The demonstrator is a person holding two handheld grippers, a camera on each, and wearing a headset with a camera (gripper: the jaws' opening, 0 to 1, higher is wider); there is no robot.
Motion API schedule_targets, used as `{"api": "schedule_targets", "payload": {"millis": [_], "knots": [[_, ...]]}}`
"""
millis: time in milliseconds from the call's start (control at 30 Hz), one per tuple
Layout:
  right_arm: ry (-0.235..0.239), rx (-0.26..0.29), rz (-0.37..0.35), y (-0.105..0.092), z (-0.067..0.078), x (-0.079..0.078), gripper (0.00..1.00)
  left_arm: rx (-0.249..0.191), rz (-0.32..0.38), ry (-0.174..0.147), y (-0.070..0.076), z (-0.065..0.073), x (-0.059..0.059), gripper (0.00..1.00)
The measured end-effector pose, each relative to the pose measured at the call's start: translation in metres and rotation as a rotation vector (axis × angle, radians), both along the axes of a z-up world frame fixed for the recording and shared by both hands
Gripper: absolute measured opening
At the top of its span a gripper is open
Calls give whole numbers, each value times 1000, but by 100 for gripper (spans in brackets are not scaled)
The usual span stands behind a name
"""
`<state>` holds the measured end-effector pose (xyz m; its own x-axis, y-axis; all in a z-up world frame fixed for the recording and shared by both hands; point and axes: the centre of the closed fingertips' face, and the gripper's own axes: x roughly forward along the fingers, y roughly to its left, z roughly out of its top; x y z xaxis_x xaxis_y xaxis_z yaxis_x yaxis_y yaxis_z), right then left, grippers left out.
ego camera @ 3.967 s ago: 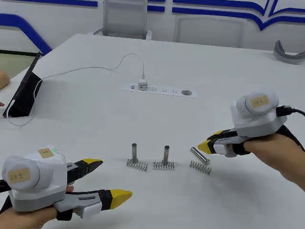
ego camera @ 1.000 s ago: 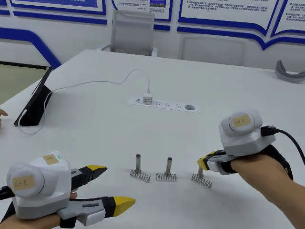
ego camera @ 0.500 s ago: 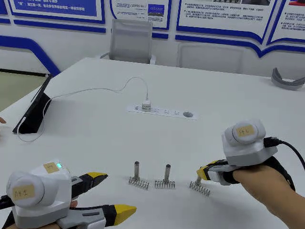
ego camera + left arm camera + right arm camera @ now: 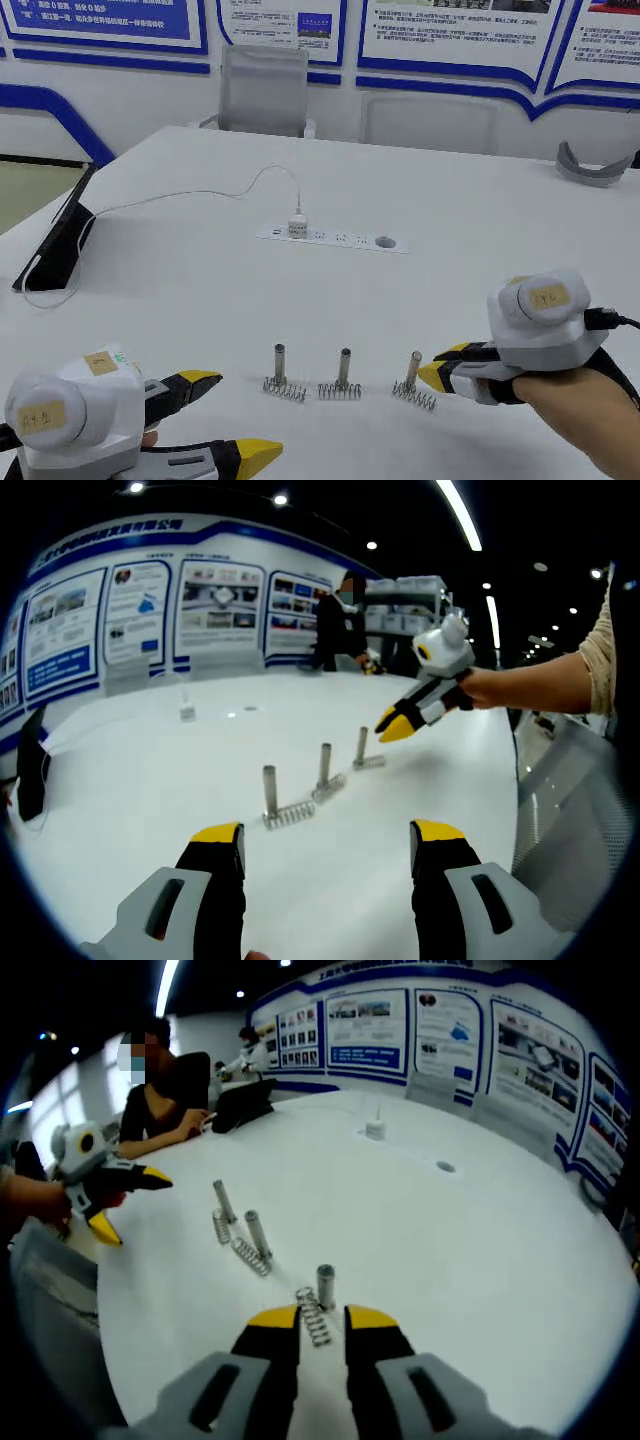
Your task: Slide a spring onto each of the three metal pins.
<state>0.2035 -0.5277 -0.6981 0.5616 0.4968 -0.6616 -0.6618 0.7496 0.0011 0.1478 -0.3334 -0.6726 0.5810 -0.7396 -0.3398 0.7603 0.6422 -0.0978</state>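
Note:
Three metal pins stand upright in a row on the white table (image 4: 200, 300): left pin (image 4: 279, 360), middle pin (image 4: 344, 365), right pin (image 4: 413, 368). A spring lies at the foot of each: left spring (image 4: 284, 389), middle spring (image 4: 340, 391), right spring (image 4: 414, 397). My right gripper (image 4: 440, 368) hovers just right of the right pin, jaws narrowly open and holding nothing. In the right gripper view the right spring (image 4: 313, 1318) lies just ahead of the gap between the right gripper's (image 4: 322, 1320) tips, with the right pin (image 4: 325, 1285) behind it. My left gripper (image 4: 232, 415) is wide open, near the table's front left.
A white power strip (image 4: 330, 238) with a plug and cable lies mid-table. A dark tablet (image 4: 55, 250) leans at the left edge. A grey headset (image 4: 590, 168) rests at the far right. Chairs stand behind the table. A person (image 4: 160, 1090) sits at the table's far side.
The right gripper has let go of the right pin and drawn back to the right; the pin now stands upright on its own. The left gripper stays open.

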Motion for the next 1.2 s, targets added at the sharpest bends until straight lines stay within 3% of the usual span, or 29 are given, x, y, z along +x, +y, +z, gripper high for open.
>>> {"api": "schedule_targets", "payload": {"millis": [167,433,867,1200], "knots": [[7,1,41,1,-11,-5,18,11,-19,2,-5,-2,-2,68],[6,-56,120,9,-25,0,18,34,-42,1,-9,-4,-4,68],[59,-63,128,6,-38,-1,16,32,-38,14,-7,-10,-4,67],[62,-61,134,6,-37,-3,12,33,-51,17,-12,-13,-6,67]]}}
